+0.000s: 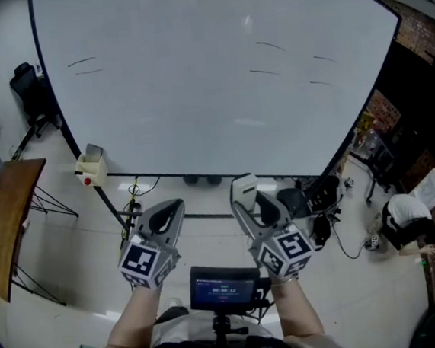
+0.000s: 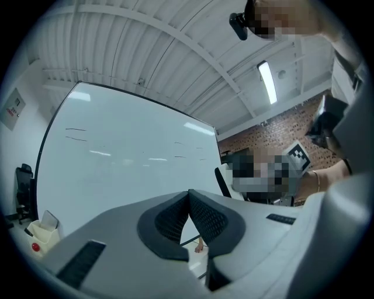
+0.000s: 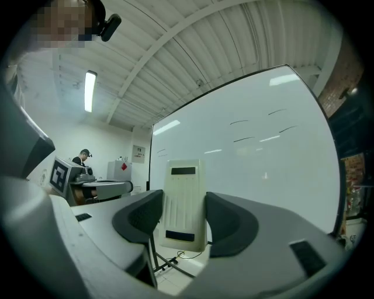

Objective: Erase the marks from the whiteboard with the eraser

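Holding the eraser (image 3: 184, 201) upright between its jaws, the R gripper (image 1: 255, 204) is presenting it short of the whiteboard (image 1: 195, 95), broad side toward the board, prob. so it can press on squarely. The L gripper (image 1: 163, 219) is hanging beside it w/ jaws closed together on nothing, apparently not needed for wiping. Marks (image 1: 270, 46), short strokes at upper L and upper R, are sitting well apart from the eraser.

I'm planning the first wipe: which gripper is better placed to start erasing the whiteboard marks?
Right. The right gripper is clamped on the eraser, facing the whiteboard. The left gripper has its jaws shut on nothing, so it would probably need a handover first.
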The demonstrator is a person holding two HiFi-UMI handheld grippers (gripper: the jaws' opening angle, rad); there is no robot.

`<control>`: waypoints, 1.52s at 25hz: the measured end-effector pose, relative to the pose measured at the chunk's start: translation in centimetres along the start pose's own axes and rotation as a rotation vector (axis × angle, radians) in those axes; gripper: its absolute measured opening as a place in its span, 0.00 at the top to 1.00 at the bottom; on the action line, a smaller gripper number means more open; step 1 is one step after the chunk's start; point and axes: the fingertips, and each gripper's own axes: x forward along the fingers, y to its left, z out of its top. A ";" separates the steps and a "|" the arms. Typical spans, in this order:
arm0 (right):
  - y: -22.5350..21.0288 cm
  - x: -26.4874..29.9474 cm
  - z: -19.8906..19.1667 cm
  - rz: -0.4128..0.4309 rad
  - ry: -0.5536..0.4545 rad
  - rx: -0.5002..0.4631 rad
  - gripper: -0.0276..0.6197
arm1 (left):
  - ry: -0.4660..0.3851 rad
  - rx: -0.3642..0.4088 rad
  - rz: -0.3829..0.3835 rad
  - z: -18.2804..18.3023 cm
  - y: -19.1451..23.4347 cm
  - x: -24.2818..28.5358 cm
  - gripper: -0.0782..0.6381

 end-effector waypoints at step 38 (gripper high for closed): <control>7.7 3.3 -2.7 0.024 -0.009 -0.010 0.59 | -0.054 -0.027 -0.087 -0.2 2.4 -3.1 0.90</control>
